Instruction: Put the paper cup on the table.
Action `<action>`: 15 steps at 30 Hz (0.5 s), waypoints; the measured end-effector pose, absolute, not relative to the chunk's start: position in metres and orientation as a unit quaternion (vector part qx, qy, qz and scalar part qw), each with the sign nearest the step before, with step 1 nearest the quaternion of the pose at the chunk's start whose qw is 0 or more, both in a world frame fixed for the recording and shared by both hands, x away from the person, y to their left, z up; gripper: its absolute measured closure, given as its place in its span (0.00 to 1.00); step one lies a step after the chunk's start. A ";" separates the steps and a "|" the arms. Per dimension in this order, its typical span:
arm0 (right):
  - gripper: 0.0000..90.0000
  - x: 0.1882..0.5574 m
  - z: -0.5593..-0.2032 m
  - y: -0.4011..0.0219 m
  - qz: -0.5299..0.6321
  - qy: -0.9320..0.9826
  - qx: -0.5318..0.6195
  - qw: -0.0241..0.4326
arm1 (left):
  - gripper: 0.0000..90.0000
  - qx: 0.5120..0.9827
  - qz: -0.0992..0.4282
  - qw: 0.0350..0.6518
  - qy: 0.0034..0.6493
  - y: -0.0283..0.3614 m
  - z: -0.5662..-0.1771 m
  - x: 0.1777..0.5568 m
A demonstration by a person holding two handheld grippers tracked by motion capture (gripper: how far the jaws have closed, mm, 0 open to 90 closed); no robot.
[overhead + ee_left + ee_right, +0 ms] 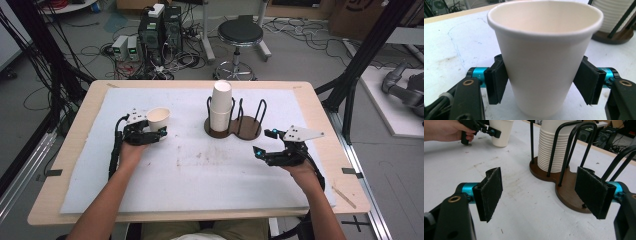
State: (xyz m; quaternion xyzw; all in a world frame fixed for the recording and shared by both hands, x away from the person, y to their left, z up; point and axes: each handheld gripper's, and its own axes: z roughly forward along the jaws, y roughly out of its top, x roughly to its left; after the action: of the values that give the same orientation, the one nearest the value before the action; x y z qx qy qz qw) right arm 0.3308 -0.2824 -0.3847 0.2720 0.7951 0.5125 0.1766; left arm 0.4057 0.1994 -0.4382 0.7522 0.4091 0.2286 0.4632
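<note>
A white paper cup (158, 118) (544, 62) stands upright on the left part of the white mat (200, 175), its base down at the mat. My left gripper (156, 131) (541, 82) is shut on it, a black pad against each side of its lower wall. The right gripper view has the same cup (500, 133) and the left gripper (490, 131) far off at the upper left. My right gripper (265, 142) (541, 195) hovers open over the mat with nothing between its pads. It faces a brown wire cup holder (245, 131) (569, 192) that carries a stack of white cups (220, 105) (551, 150).
The holder's right-hand slot (252, 122) has no cups in it. Beyond the table's far edge stand a black stool (240, 32) and computer boxes with cables (160, 30). A black frame post (360, 55) rises past the table's right corner.
</note>
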 end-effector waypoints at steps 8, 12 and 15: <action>0.26 0.330 -0.385 -0.283 0.511 0.796 0.272 0.177 | 0.36 0.766 0.248 0.435 0.403 0.194 -0.436 0.398; 0.26 0.330 -0.384 -0.283 0.512 0.795 0.272 0.177 | 0.37 0.753 0.252 0.448 0.411 0.198 -0.442 0.391; 0.26 0.330 -0.385 -0.283 0.511 0.796 0.272 0.176 | 0.37 0.754 0.253 0.447 0.410 0.197 -0.442 0.390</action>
State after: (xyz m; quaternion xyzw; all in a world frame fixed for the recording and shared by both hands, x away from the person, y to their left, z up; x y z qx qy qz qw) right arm 0.3303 -0.2830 -0.3847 0.2724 0.7959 0.5114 0.1757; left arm 0.3903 0.1973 -0.4416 0.7541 0.4096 0.2528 0.4468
